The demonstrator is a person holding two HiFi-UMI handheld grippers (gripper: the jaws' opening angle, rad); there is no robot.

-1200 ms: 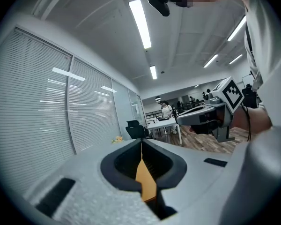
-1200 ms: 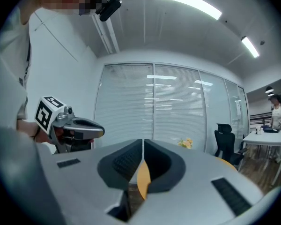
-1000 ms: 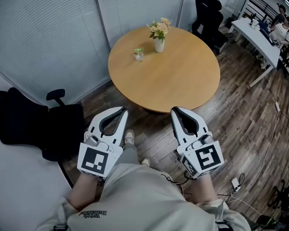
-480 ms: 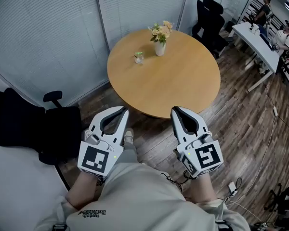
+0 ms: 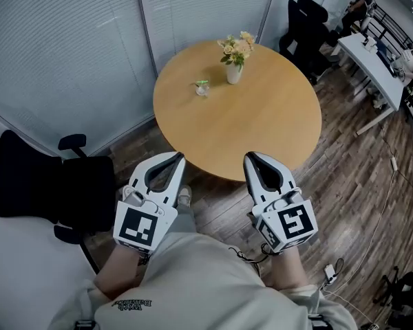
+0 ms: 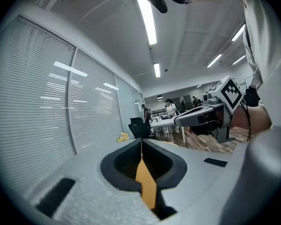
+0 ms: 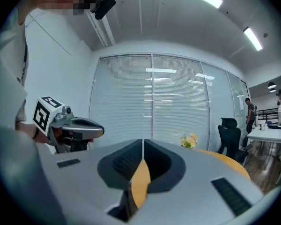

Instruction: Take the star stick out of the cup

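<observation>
A small clear cup (image 5: 202,88) with a green star stick in it stands on the far left part of the round wooden table (image 5: 261,122), next to a white vase of flowers (image 5: 234,62). My left gripper (image 5: 179,157) and right gripper (image 5: 248,157) hover side by side at the table's near edge, well short of the cup. Both are shut with nothing between the jaws. In the left gripper view my left gripper (image 6: 141,140) points over the table. The right gripper (image 7: 143,142) sees the flowers (image 7: 189,141) ahead.
A black office chair (image 5: 48,184) stands at the left, close to my left arm. Glass walls with blinds (image 5: 76,40) run behind the table. More black chairs (image 5: 310,26) and a white desk (image 5: 382,57) with people stand at the back right. Cables lie on the wood floor (image 5: 344,184).
The view has shifted a little, so the table, cup and vase sit slightly further right and lower. Both grippers stay shut in the same place before me.
</observation>
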